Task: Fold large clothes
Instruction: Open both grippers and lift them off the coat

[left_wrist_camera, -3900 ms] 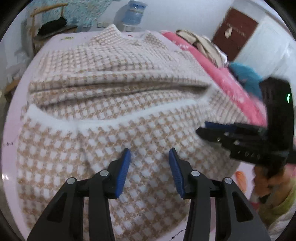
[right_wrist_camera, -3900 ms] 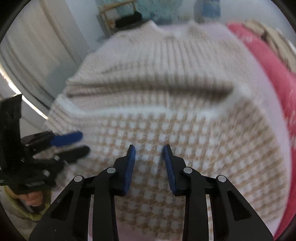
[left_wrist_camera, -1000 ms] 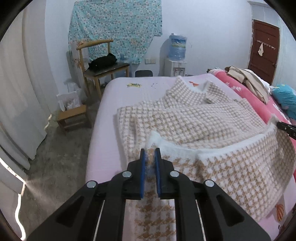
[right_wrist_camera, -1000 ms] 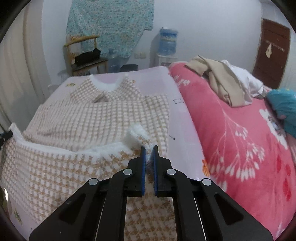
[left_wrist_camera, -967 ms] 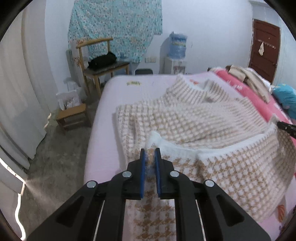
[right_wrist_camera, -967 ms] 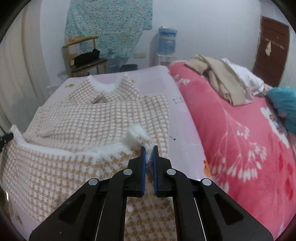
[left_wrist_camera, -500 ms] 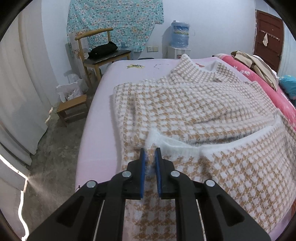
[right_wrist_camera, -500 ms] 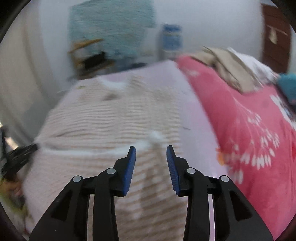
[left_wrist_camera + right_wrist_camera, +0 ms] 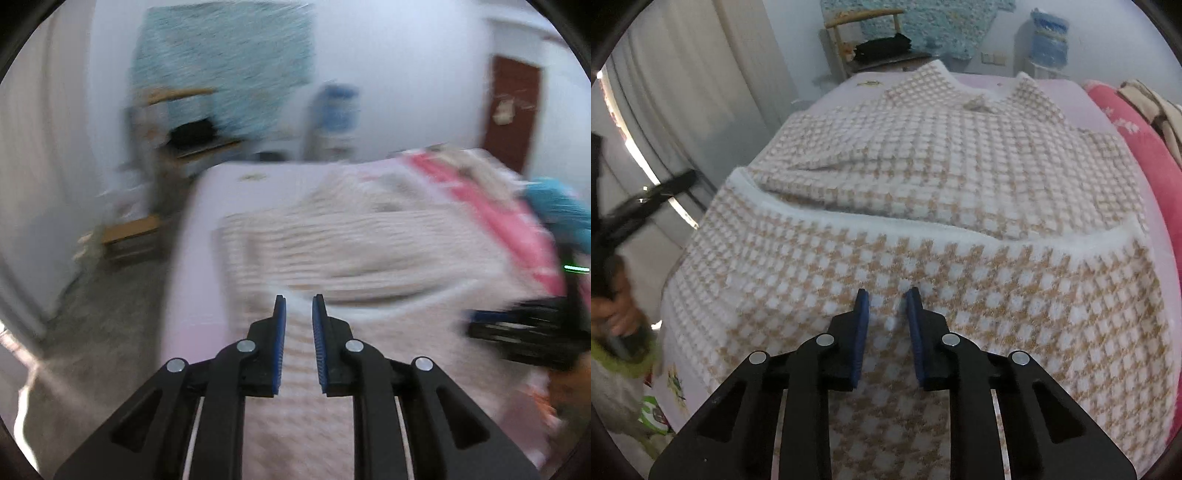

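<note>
The checked sweater (image 9: 945, 206) is seen spread flat on the bed (image 9: 1067, 88), its long axis running straight away from the jaws, collar pointed at the far wall. The lower part is folded up over the body, and the white hem band lies crosswise just ahead of the jaws, from the left side to the right.

The right gripper (image 9: 885, 295) is held just over the folded panel with its jaws apart and nothing between them. The left gripper (image 9: 298, 301) is shown in its own heavily blurred view with jaws apart as well, nothing held, near the left end of the hem band. In the right wrist view that gripper is smeared out far left of the jaws, gripped by the left hand (image 9: 617, 314).

To the right of the jaws a red blanket (image 9: 1137, 122) is laid along the bed, with loose clothes (image 9: 1156, 103) piled on it. Beyond the collar a wooden chair (image 9: 871, 40) with a dark bundle on the seat and a water dispenser (image 9: 1049, 37) are set against the wall. A curtain (image 9: 701, 81) hangs to the left.
</note>
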